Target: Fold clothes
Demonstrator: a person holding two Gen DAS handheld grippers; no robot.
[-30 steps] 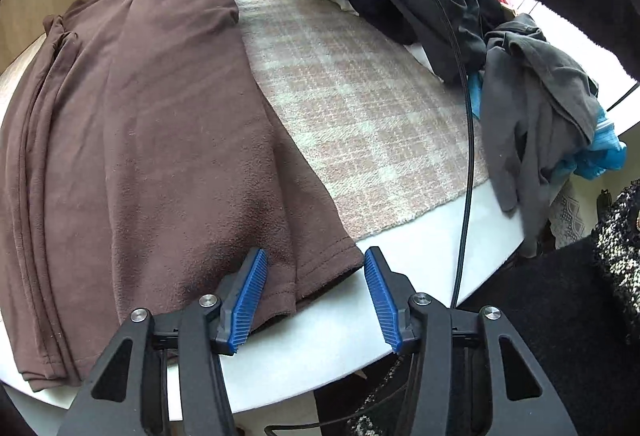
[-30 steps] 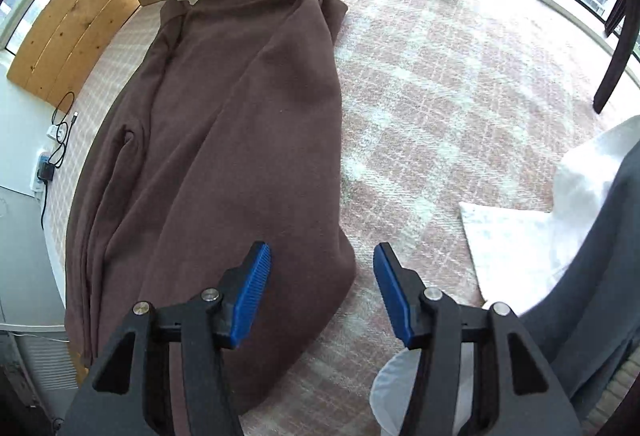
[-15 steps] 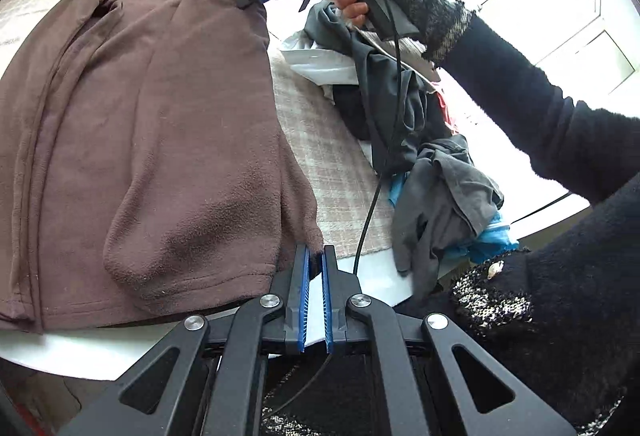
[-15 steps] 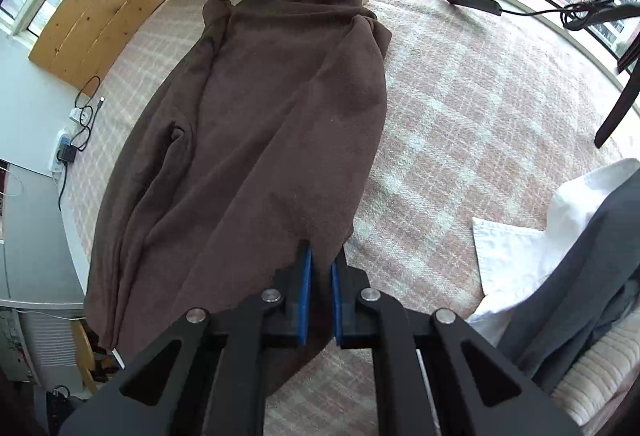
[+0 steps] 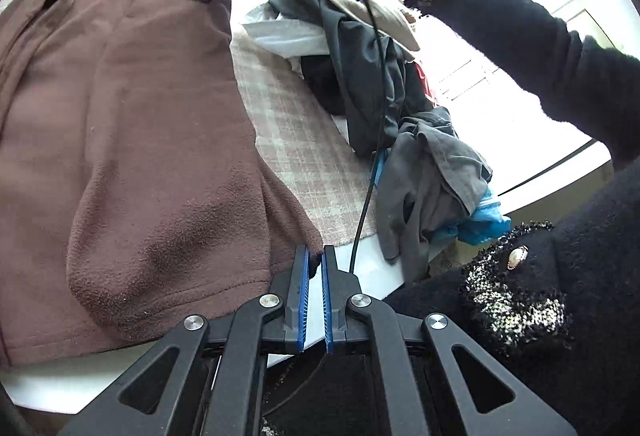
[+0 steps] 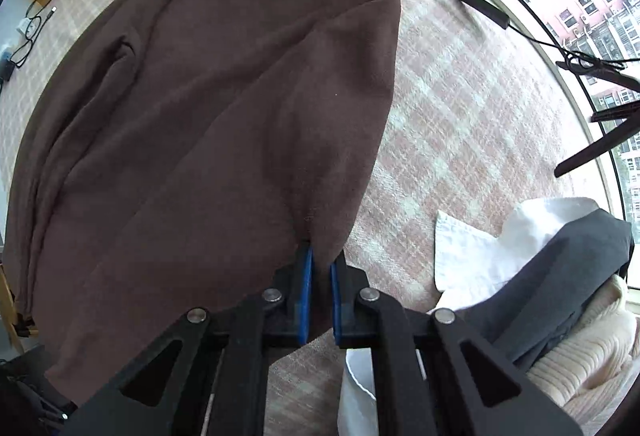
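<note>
Left tool point(image 5: 314, 268) clamped on near hem corner of brown fleece top point(image 5: 140, 140) on the tabletop point(image 5: 372, 268); right tool point(image 6: 319, 276) clamped on far edge. Fabric soft, light, limp; likely sags between grips. Corners suit.

Left wrist view looks obliquely down along its gripper point(image 5: 315, 272) from the near desk point(image 5: 372, 268) edge, close to the brown garment point(image 5: 140, 136). Right wrist view looks almost straight down, close above the same garment point(image 6: 224, 96). Both share it and the plaid cloth point(image 5: 304, 156).
</note>
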